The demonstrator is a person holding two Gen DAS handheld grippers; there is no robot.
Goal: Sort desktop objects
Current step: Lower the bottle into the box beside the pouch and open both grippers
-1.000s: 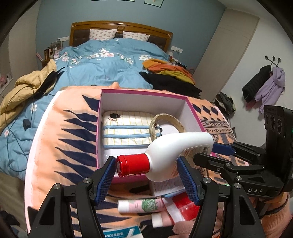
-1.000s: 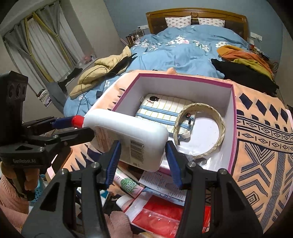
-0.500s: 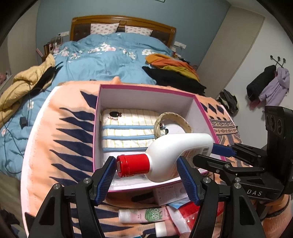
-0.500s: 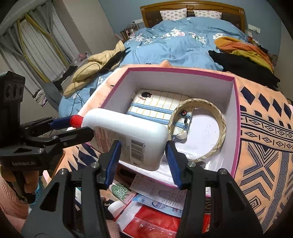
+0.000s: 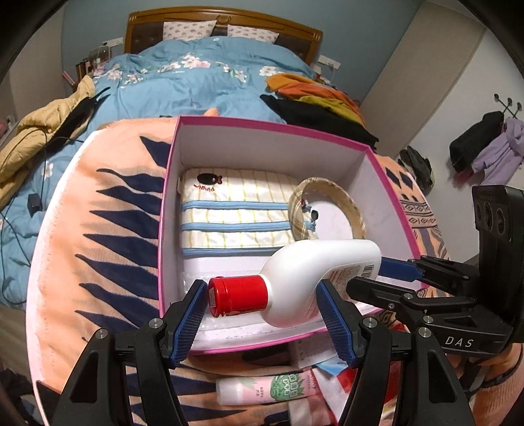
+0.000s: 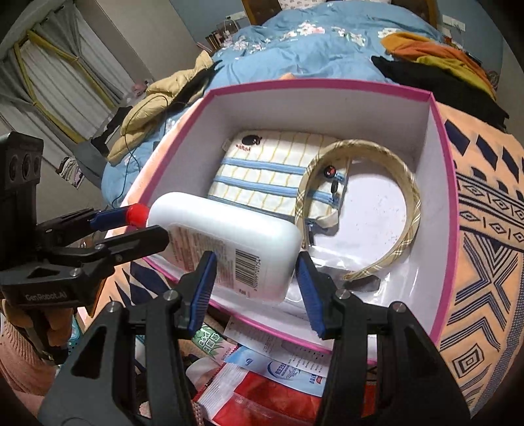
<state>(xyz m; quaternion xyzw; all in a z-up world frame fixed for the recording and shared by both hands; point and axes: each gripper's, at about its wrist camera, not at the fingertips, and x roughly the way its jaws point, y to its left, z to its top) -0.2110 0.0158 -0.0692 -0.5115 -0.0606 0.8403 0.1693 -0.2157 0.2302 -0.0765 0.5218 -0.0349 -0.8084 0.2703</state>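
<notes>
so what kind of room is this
A bedroom, most likely. A bed with a wooden headboard and blue floral duvet fills the background, and coats hang on wall hooks. The sorting box sits on a patterned cloth.

Glossy plastic bottle point(image 5: 314, 272); cardboard box point(image 5: 271, 127)

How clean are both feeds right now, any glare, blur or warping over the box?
Left wrist view: sharp, evenly lit, the box rim bows from fisheye, corners vignetted black. Right wrist view: slightly softer, the bottle washed out bright white, a plastic sleeve in the box shows mild glare, same barrel warp.
</notes>
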